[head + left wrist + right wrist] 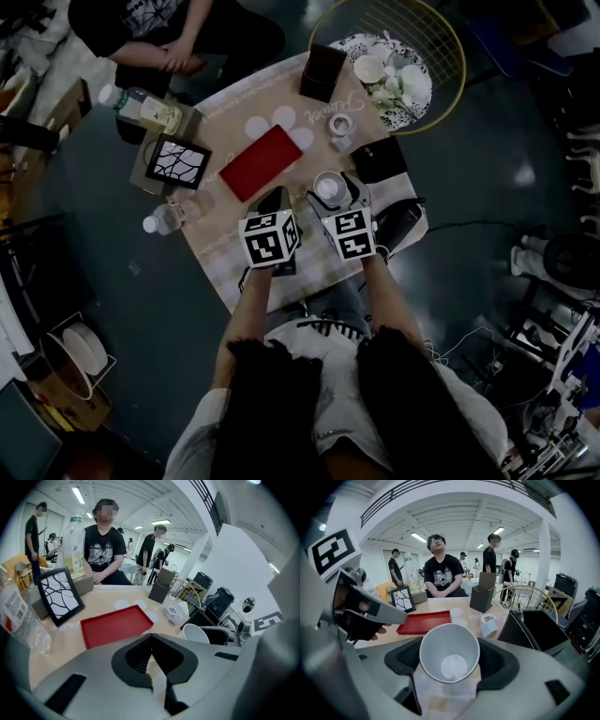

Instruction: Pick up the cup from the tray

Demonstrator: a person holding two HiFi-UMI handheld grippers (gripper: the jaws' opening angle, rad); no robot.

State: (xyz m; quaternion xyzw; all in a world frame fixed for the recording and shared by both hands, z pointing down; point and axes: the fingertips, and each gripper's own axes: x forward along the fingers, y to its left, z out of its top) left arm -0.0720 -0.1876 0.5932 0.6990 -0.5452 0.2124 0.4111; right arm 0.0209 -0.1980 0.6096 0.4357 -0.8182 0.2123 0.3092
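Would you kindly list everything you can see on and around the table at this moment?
cup: one, white, between the right gripper's jaws, off the tray
tray: one, red, bare, mid-table
picture frame: one, black, left side of the table
labelled bottle: one, clear plastic, behind the frame
small bottle: one, clear, near-left edge
tall holder: one, black, far edge
black box: one, right edge
small roll: one, white, between holder and box
wire basket: one, gold, beyond the table, holding white crockery
table: one, beige
seated person: one, black shirt, far side
left gripper: one, grey, jaws shut on nothing
right gripper: one, grey, jaws closed on the cup
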